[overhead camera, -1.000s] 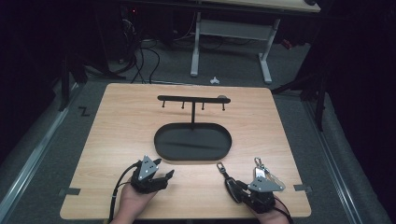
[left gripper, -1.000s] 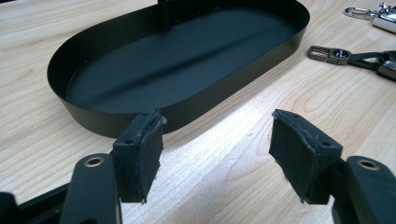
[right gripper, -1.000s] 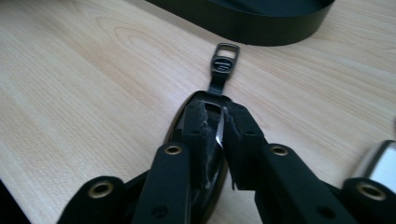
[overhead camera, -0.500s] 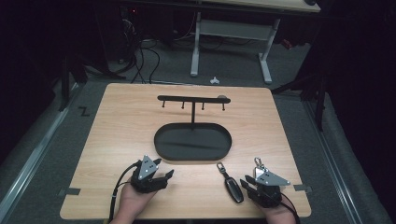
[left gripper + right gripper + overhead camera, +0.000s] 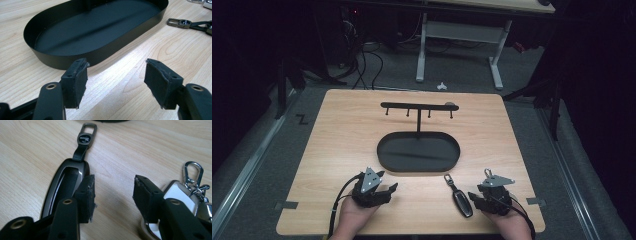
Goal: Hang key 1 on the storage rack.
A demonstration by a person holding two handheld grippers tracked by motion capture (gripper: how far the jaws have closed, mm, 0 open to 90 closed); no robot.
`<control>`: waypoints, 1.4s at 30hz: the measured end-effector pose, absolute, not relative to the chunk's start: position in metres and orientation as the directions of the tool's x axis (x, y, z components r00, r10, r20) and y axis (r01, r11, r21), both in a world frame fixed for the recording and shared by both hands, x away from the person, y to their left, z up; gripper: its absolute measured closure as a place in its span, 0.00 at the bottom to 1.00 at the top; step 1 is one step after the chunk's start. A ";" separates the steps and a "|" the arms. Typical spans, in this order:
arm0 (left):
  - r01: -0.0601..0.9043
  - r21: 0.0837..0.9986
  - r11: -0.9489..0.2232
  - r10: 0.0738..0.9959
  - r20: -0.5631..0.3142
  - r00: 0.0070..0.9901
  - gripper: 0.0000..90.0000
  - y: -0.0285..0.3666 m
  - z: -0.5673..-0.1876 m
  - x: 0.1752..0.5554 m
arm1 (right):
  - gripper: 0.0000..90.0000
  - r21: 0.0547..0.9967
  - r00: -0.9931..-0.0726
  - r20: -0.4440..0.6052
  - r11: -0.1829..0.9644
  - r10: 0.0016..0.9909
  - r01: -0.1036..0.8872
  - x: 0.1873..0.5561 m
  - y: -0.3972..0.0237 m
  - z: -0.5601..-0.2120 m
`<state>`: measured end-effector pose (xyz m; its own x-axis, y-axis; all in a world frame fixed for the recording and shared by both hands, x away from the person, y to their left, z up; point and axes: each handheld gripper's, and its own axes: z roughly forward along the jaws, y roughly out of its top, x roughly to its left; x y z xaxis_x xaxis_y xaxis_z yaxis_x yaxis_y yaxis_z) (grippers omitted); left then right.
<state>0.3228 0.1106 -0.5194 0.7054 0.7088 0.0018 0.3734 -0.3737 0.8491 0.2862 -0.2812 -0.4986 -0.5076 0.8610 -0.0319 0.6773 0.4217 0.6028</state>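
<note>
- The wooden tabletop carries everything; a black oval tray with a hook rack on a post rising from it stands at its middle.
- The left gripper rests near the front edge, well apart from the keys. Its jaws stand wide with nothing between them; in the left gripper view the tray wall lies just ahead of the pads.
- The right gripper sits at the front right. Its jaws have just been opening and now stand about half apart over bare wood, gripping nothing.
- The black key fob lies flat just outside the right gripper's left-hand jaw, close against that pad. Its long axis runs roughly along the jaws, its strap and metal loop pointing away toward the tray. In the high view it lies between the two hands, much nearer the right.
- A second, white-faced key with a metal clip lies half hidden under the other jaw.
- Judgement: taking the fob would call for a small sideways shift of the right gripper, so that the jaws straddle its narrow width.
</note>
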 end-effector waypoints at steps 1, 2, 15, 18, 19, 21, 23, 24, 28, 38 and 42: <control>0.373 0.849 -0.374 0.709 0.002 0.705 0.39 0.111 -0.519 0.323 | 0.56 0.589 -0.509 -0.031 0.427 0.860 0.686 0.288 -0.280 -0.498; 0.373 0.850 -0.373 0.709 0.001 0.705 0.39 0.111 -0.519 0.323 | 0.56 0.589 -0.509 -0.031 0.427 0.860 0.686 0.288 -0.280 -0.498; 0.362 0.858 -0.364 0.704 -0.001 0.710 0.40 0.111 -0.519 0.321 | 0.50 0.370 -0.507 -0.062 0.491 0.860 0.788 0.312 -0.262 -0.492; 0.346 0.867 -0.359 0.698 0.003 0.716 0.39 0.111 -0.518 0.321 | 0.46 0.324 -0.516 -0.073 0.509 0.854 0.797 0.318 -0.263 -0.490; 0.338 0.871 -0.357 0.695 0.006 0.719 0.39 0.111 -0.517 0.320 | 0.46 0.315 -0.511 -0.080 0.508 0.856 0.802 0.319 -0.264 -0.489; 0.330 0.874 -0.357 0.691 0.009 0.723 0.39 0.111 -0.516 0.319 | 0.46 0.291 -0.502 -0.074 0.501 0.861 0.816 0.324 -0.264 -0.485; 0.328 0.874 -0.358 0.687 0.009 0.726 0.39 0.110 -0.516 0.318 | 0.46 0.255 -0.481 -0.057 0.479 0.875 0.840 0.330 -0.266 -0.481; 0.326 0.874 -0.360 0.685 0.010 0.728 0.39 0.109 -0.516 0.317 | 0.46 0.255 -0.481 -0.057 0.479 0.875 0.840 0.330 -0.266 -0.481; 0.315 0.875 -0.369 0.679 0.022 0.734 0.39 0.108 -0.516 0.315 | 0.45 0.196 -0.480 -0.040 0.478 0.877 0.856 0.335 -0.262 -0.481; 0.299 0.882 -0.366 0.667 0.025 0.744 0.39 0.107 -0.515 0.313 | 0.45 0.071 -0.492 -0.040 0.494 0.869 0.866 0.349 -0.252 -0.478; 0.292 0.882 -0.370 0.666 0.033 0.745 0.39 0.107 -0.514 0.314 | 0.43 0.085 -0.490 -0.056 0.494 0.870 0.866 0.352 -0.249 -0.472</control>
<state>0.3136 0.1070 -0.5145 0.7449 0.6664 0.0327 0.2920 -0.3697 0.8821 0.3518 -0.2490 -0.4722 -0.4904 0.8697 -0.0564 0.8656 0.4936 0.0846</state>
